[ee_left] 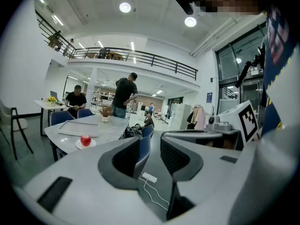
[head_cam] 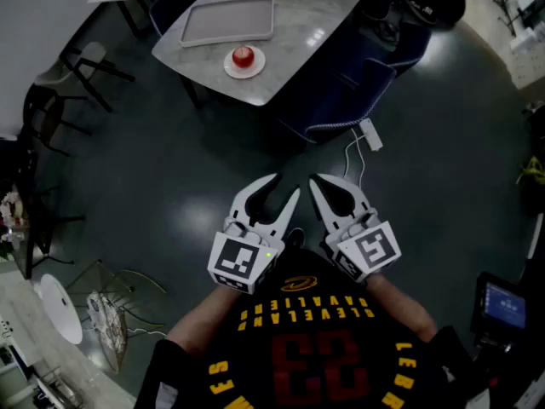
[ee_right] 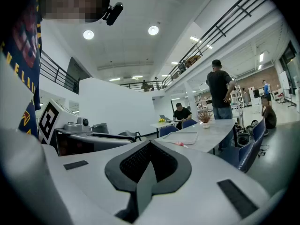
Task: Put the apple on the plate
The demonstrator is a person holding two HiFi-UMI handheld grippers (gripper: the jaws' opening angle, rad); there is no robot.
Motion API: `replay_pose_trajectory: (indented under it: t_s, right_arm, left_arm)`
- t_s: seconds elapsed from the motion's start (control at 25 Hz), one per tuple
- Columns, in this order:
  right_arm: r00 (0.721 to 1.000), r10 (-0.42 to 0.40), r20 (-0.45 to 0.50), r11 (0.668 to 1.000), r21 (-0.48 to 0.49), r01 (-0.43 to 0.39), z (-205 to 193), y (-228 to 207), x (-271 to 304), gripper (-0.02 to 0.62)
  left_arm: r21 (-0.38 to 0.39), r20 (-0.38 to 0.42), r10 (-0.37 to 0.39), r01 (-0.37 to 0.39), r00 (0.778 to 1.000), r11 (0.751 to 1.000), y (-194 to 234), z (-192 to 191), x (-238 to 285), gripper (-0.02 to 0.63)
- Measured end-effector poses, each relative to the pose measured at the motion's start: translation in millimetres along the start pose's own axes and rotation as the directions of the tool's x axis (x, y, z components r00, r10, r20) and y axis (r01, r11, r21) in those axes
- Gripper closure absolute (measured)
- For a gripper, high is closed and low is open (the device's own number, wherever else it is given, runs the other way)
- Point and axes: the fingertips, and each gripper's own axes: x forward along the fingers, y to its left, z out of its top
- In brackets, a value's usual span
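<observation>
1. At the bottom centre of the head view, the left gripper [head_cam: 287, 184] and the right gripper [head_cam: 318, 179] are held side by side above the floor [head_cam: 170, 169], well apart from the desk [head_cam: 298, 41].
2. The left gripper's fingers [ee_left: 122, 158] stand wide with nothing held. Through their gap show the floor and a white power adapter [ee_left: 149, 177]. The right gripper's fingers [ee_right: 136, 165] meet tip to tip and are empty.
3. The floor is dark and glossy, with pale glints of light. The adapter and its cable lie right of centre, just beside a blue chair [head_cam: 358, 92].
4. The pale, marbled desk fills the upper centre. The apple [head_cam: 243, 55] sits on the white plate [head_cam: 258, 66] near the desk's nearer edge, with a grey tray [head_cam: 226, 21] just behind it.
5. Farther off, in the left gripper view, a small plant [ee_left: 105, 111] stands on the desk and a person [ee_left: 125, 95] stands behind it. A seated person [ee_left: 76, 100] is at a smaller desk [ee_left: 44, 104]. Above run a railed mezzanine [ee_left: 140, 57] and round ceiling lamps [ee_left: 124, 7].
</observation>
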Motion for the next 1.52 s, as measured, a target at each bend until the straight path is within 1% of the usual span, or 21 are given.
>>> replay_pose_trajectory:
  t_s: [0.28,0.4,0.52,0.92,1.08,1.24,1.52]
  right_arm:
    - [1.000,0.006,-0.015,1.000,0.015,-0.006,-4.6,-4.8,10.5,0.589]
    - [1.000,0.018,-0.009,0.999,0.045,-0.017,-4.3,-2.4,22.1,0.588]
    - [1.000,0.018,-0.025,0.997,0.079,-0.016,-7.4,-5.7,42.1,0.588]
    - [0.995,0.029,-0.099,0.993,0.117,-0.017,-24.2,-9.3,134.3,0.588]
    - [0.991,0.022,-0.135,0.994,0.111,-0.007,-28.3,-3.1,173.3,0.588]
    - [0.986,0.009,-0.168,0.997,0.082,0.005,-31.4,1.1,207.9,0.588]
    - [0.982,-0.042,-0.185,0.998,0.027,0.048,-13.3,0.8,243.7,0.588]
  left_arm:
    - [-0.013,-0.021,0.004,-0.004,1.000,1.000,9.2,-3.6,5.6,0.465]
    - [-0.020,-0.026,0.013,-0.014,1.000,1.000,21.5,-2.9,4.4,0.465]
    - [-0.033,-0.039,0.026,-0.028,0.999,0.999,41.4,-5.1,8.7,0.465]
    - [-0.123,-0.096,0.050,-0.061,0.994,0.990,128.1,-15.5,19.2,0.465]
    - [-0.163,-0.101,0.049,-0.065,0.994,0.985,167.5,-16.0,16.7,0.465]
    - [-0.192,-0.082,0.041,-0.057,0.996,0.980,206.2,-14.1,19.2,0.465]
    - [-0.210,-0.057,-0.007,-0.005,0.998,0.978,244.3,5.8,26.9,0.465]
